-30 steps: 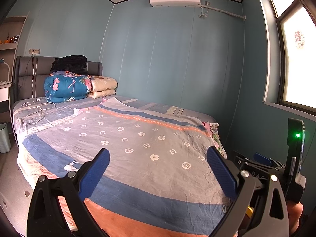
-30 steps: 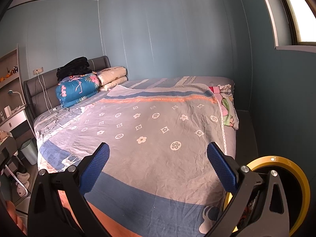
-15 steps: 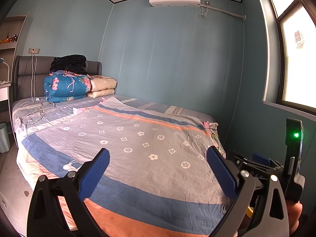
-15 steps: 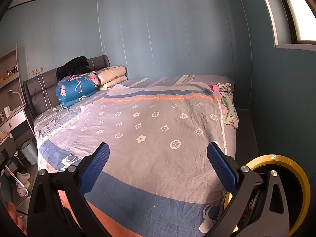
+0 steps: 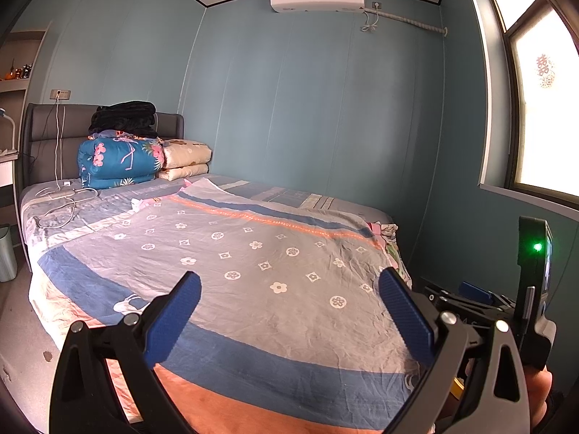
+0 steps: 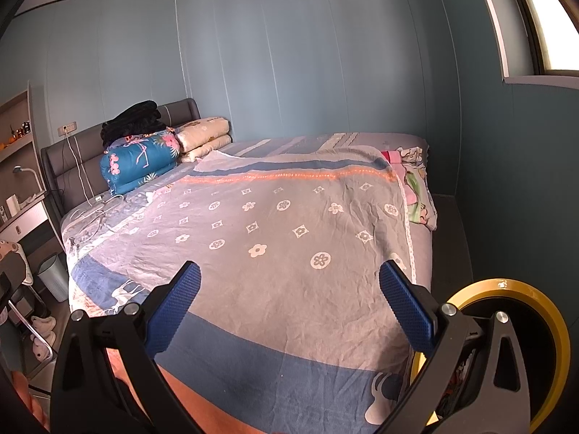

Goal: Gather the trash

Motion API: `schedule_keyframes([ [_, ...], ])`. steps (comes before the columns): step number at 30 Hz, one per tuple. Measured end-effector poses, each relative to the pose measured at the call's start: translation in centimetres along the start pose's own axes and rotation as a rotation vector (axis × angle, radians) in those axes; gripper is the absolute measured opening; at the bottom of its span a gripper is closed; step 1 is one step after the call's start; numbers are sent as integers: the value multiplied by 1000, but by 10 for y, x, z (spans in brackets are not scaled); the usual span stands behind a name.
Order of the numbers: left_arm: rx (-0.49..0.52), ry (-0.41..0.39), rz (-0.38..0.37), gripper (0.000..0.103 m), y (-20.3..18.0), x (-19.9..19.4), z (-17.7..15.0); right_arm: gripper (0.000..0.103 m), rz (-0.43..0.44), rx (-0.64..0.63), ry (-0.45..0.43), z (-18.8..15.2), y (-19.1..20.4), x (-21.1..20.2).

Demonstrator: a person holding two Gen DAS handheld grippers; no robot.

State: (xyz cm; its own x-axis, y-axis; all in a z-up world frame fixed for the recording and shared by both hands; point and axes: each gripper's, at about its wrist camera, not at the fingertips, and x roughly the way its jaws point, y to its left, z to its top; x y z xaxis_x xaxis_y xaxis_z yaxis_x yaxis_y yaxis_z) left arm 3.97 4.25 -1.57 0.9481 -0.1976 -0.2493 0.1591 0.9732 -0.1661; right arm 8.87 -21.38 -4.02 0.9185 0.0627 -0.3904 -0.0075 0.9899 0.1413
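Both my grippers hang at the foot of the bed, jaws spread wide, nothing between them. Left gripper looks up the length of the bedspread; right gripper looks at the same cover from further right.

Change over the last second: small. In the left view the folded blue quilt and the headboard slide a little to the left, and the pale bin by the bed slips toward the frame edge. The right view barely shifts. I read this as a slow pan, not a reach.

Trash: I see none on the bed. White cables lie near the pillows; not trash, I judge. A yellow-rimmed round container sits low right, partly behind my right finger, with something coloured inside; I cannot tell what. A second pale bin stands left of the bed.

For the task: the scene fits either scanning for litter or a bed already cleared.
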Motion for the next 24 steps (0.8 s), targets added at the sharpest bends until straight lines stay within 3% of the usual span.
schedule_keyframes([
  [24,-15,26,-15,95,5,6,-1,95,-5,12,22,-7,1,0],
])
